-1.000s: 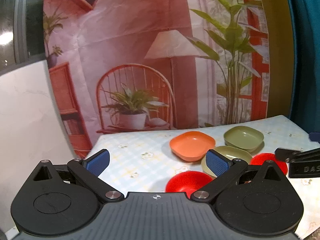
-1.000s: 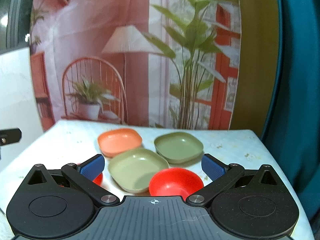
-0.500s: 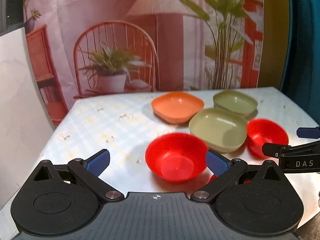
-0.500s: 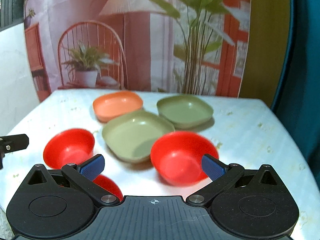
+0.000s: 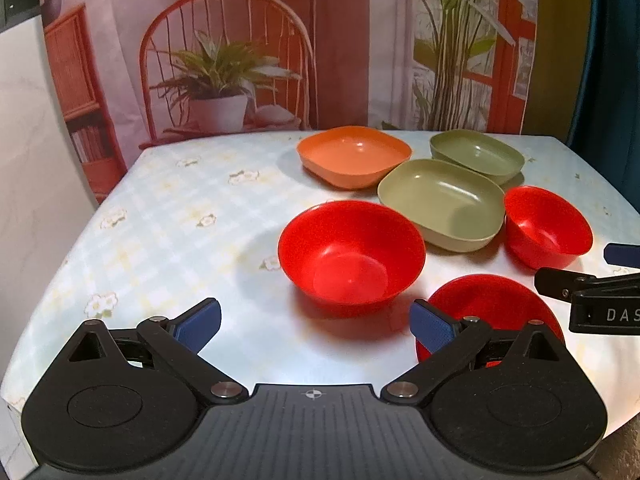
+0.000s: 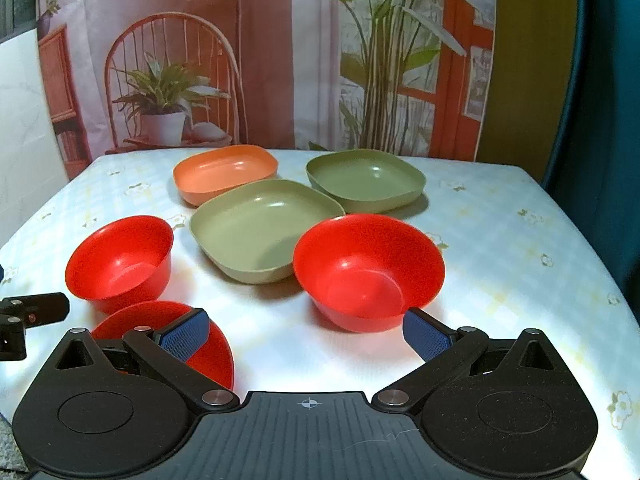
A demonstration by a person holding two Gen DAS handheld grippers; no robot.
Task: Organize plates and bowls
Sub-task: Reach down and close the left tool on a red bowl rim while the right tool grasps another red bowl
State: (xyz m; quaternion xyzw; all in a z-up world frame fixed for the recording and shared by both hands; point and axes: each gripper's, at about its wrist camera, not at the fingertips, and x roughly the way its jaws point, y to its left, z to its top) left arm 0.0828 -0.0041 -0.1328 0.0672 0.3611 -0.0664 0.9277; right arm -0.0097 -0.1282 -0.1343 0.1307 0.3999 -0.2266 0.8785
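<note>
The table (image 5: 168, 216), under a pale flowered cloth, carries six dishes, none stacked yet. At the far side lie three squarish plates: an orange plate (image 5: 354, 156) on the left, a dark green plate (image 5: 476, 154) on the right, and a lighter green plate (image 5: 442, 204) nearer, set between them and close to both. Nearer again are three red bowls, all upright: a left bowl (image 5: 352, 252), a right bowl (image 6: 368, 266), and a shallow bowl (image 5: 492, 312) at the near edge between the two grippers. The left gripper (image 5: 316, 322) hangs with its jaws spread wide and empty; the left bowl lies straight ahead of it, just past the fingertips and about centred between them. The right gripper (image 6: 306, 330) is likewise spread wide and holds nothing, with the right bowl ahead and a little to its right, its near wall close to the right pad. The bowls are round, so no long axis governs the approach. Each gripper is nearer its own bowl; judging by this, a rim grasp calls for advancing with one finger inside and one outside the near wall
</note>
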